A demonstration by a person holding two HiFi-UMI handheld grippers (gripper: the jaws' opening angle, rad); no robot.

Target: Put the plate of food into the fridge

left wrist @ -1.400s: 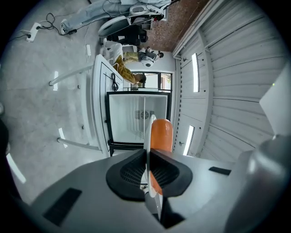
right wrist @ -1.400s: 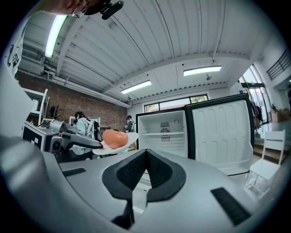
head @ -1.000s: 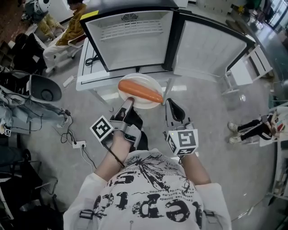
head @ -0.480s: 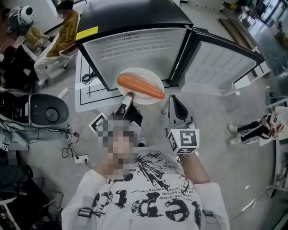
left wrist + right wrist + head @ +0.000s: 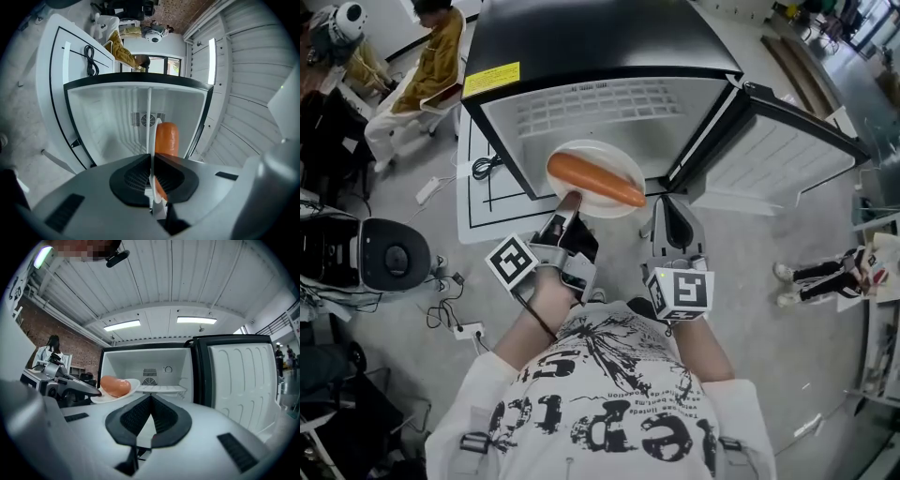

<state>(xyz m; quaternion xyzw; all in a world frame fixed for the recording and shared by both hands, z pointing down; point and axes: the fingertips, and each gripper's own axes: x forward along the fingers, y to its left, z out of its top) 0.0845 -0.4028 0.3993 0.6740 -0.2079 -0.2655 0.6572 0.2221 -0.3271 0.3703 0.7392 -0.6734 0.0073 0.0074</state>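
Note:
A white plate [image 5: 583, 149] carrying a long orange sausage [image 5: 595, 180] hangs level in front of the open fridge [image 5: 609, 108]. My left gripper [image 5: 567, 208] is shut on the plate's near rim. In the left gripper view the plate [image 5: 149, 117] shows edge-on between the pads, with the sausage [image 5: 167, 138] to its right. My right gripper [image 5: 667, 214] is to the right of the plate, shut and empty. In the right gripper view its jaws [image 5: 151, 397] meet at the tip, and the plate [image 5: 133, 385] and sausage [image 5: 115, 386] float before the fridge's white interior.
The fridge door [image 5: 778, 155] stands swung open to the right. A wire shelf [image 5: 164, 389] sits inside the fridge. A white board with a black cable [image 5: 487, 173] lies left of the fridge. A round grey device [image 5: 394, 258], a power strip [image 5: 469, 330] and seated people [image 5: 441, 47] are around.
Both grippers have moved toward the fridge, the left carrying the plate and sausage nearer its opening. The left grip on the plate is unchanged and the right gripper has stayed shut.

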